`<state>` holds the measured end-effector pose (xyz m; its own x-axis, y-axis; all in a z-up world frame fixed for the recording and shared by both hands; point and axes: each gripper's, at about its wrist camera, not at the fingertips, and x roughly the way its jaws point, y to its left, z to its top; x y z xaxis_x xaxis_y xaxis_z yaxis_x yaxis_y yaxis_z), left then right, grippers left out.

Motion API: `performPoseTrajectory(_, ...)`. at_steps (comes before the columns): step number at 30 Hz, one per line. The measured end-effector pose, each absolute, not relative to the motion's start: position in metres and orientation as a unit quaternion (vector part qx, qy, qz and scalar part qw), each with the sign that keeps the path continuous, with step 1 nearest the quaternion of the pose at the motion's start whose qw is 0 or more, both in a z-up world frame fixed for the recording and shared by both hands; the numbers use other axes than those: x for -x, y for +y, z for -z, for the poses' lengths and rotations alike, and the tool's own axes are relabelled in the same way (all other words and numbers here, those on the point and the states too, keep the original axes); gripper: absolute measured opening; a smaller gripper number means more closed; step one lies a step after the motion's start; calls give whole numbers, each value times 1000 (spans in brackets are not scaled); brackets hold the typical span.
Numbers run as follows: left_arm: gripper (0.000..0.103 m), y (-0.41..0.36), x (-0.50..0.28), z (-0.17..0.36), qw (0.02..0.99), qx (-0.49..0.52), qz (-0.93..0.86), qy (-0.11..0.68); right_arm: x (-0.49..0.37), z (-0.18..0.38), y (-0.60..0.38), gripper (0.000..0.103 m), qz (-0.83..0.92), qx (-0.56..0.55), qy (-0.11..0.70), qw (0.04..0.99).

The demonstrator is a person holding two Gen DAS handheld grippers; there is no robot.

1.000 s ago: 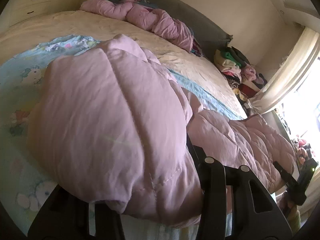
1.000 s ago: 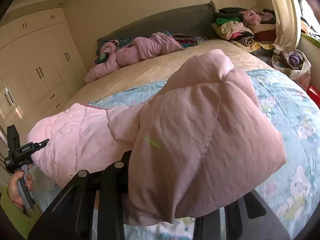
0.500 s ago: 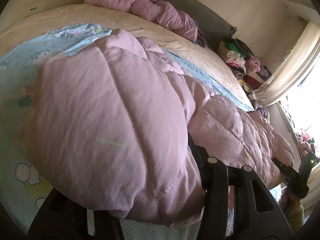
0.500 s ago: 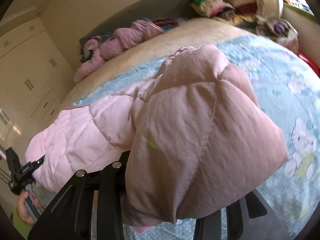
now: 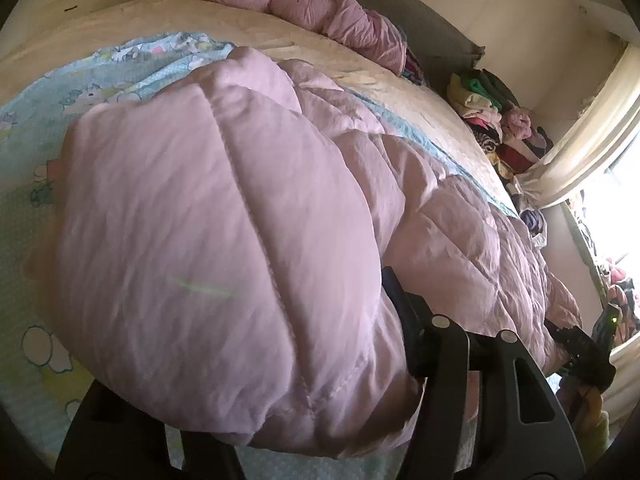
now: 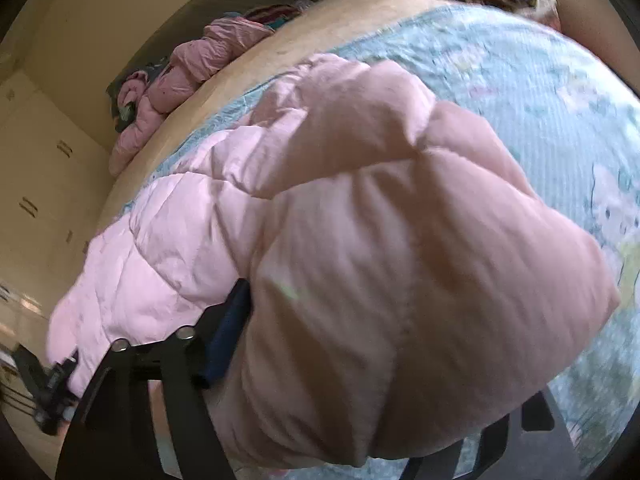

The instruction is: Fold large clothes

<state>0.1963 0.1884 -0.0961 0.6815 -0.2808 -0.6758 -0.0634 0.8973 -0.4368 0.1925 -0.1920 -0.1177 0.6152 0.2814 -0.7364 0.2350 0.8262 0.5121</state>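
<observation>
Left gripper (image 5: 256, 412), black, two-fingered, has a thick fold of the pink quilted padded garment (image 5: 224, 248) bulging between its fingers. Its jaws are opening, so this looks like the let-go after carrying the edge over. Fabric hides the pads, so whether they press on it is hard to say; probably loosening. Right gripper (image 6: 360, 432) does the same at the other end, with the garment (image 6: 392, 280) draped over and between its fingers and its jaws opening wide.

Both grippers point down at the bed, one at each end of the same edge, likely so the fold lands even. Ahead of both, the garment lies on the pale blue cartoon-print sheet (image 5: 24, 184). Well beyond, near the headboard, sits another crumpled pink padded garment (image 5: 320, 12). Off to the left gripper's right is a pile of mixed clothes (image 5: 500, 120).

Judged: fold laid, release underway.
</observation>
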Motion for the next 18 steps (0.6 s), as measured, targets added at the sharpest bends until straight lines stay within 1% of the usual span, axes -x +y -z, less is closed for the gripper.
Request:
performPoseTrajectory(5,60,192,-194,96,886,221,62,402,-182,113,-200,84,-15,-298,443,845)
performPoseTrajectory(9,65,194,-189,94,885,220,60,406,-171,105,-205,85,-11,-293,442,848)
performPoseTrajectory(10,68,194,-189,94,885,218,60,408,-167,103,-207,85,-11,-292,440,849)
performPoseTrajectory(12,78,193,-186,91,884,215,60,410,-161,101,-210,85,-6,-286,440,851)
performPoseTrajectory(13,84,192,-184,90,885,211,60,412,-158,99,-211,85,0,-279,438,855)
performPoseTrajectory(14,93,190,-182,88,885,203,62,414,-155,98,-213,85,3,-273,436,857)
performPoseTrajectory(15,94,188,-182,87,886,196,63,415,-153,97,-215,93,6,-269,434,860)
performPoseTrajectory(16,94,187,-179,85,889,185,59,415,-149,93,-216,98,14,-265,425,865)
performPoseTrajectory(18,94,187,-175,82,889,177,53,419,-145,86,-218,99,26,-252,414,875)
